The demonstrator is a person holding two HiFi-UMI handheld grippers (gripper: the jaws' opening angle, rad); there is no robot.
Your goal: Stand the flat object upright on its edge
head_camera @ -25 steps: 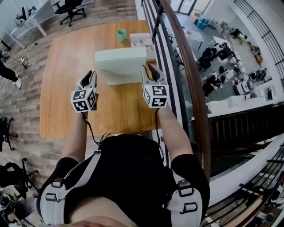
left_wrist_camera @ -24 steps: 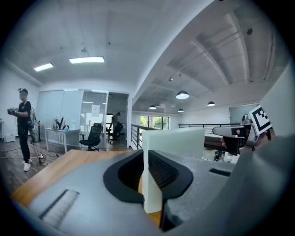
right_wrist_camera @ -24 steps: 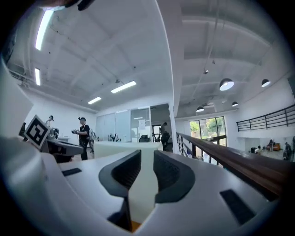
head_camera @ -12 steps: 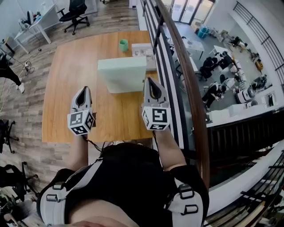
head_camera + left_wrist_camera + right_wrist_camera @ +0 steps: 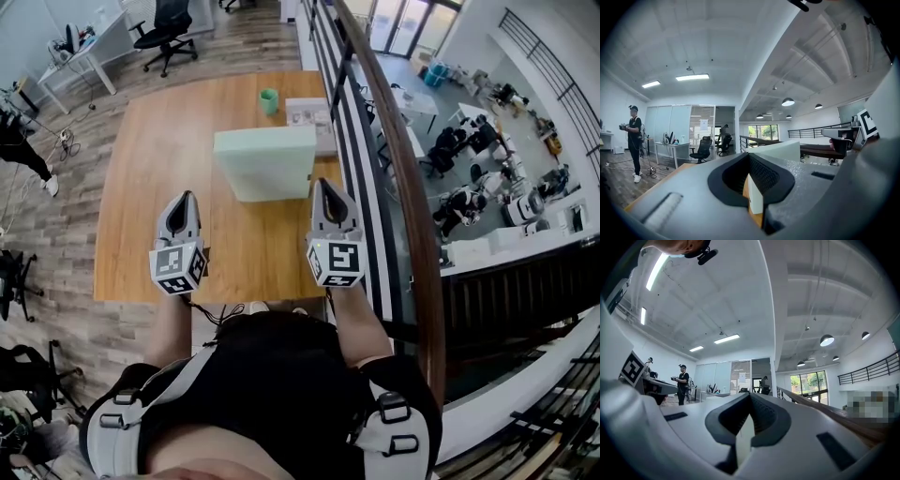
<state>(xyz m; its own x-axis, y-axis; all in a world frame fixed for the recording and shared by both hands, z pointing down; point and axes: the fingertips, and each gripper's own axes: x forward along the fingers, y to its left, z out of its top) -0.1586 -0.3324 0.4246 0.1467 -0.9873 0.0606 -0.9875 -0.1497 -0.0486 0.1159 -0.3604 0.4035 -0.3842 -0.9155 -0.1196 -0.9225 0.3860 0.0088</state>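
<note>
Wooden bench (image 5: 141, 187) carries the pale green foam slab (image 5: 267, 167), which appears to stand upright on its long edge near the middle, just in front of a white box (image 5: 309, 112). The left gripper (image 5: 185, 197) and right gripper (image 5: 324, 185) hang on the person's side of it, clear of the slab, jaws pressed together on nothing. The standing step looks done, so the next move calls only for keeping clear of the slab.

table (image 5: 150, 206): smooth wood | slab (image 5: 267, 164): matt, foam-like
</note>
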